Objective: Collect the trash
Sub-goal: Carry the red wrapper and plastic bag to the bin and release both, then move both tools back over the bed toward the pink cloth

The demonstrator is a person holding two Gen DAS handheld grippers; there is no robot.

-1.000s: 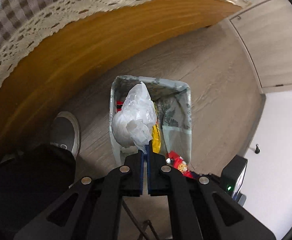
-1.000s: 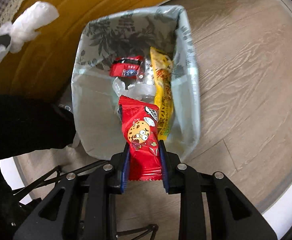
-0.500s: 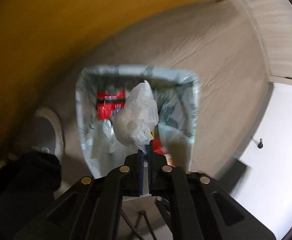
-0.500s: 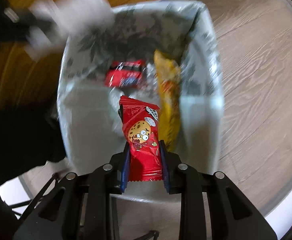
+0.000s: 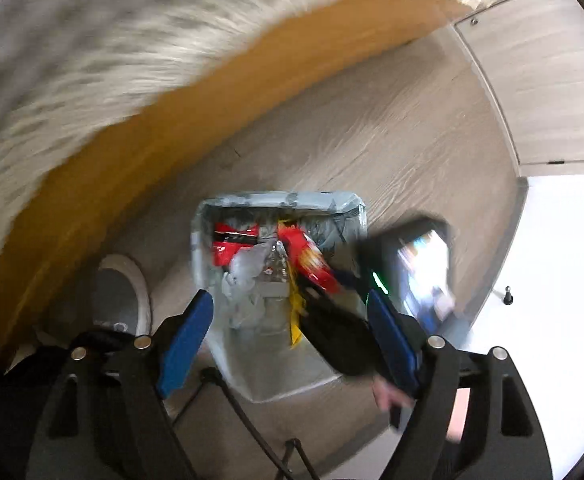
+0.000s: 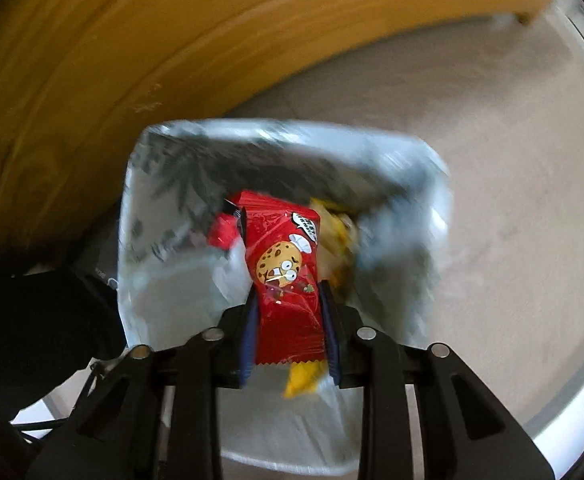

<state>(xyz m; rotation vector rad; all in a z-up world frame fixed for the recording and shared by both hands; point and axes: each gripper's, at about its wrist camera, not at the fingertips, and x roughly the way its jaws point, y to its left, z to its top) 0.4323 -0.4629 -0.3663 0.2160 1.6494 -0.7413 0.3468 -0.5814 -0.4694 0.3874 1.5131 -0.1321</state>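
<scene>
Over the leaf-print lined rectangular bin (image 6: 148,216), my right gripper (image 6: 288,316) has just been opening, red cookie wrapper (image 6: 282,264) still between its jaws. My left gripper (image 5: 292,316) just spread wide and empty; the crumpled white plastic bag (image 5: 248,272) lies inside the bin at 12 o'clock from it.

Motion blur smears the fringed cloth (image 5: 92,40) across the upper left of the left wrist view. The bin (image 6: 432,168) rim is streaked at the centre right of the right wrist view, and the yellow wrapper (image 6: 334,236) beside the cookie packet (image 6: 284,264) is too blurred to read.
</scene>
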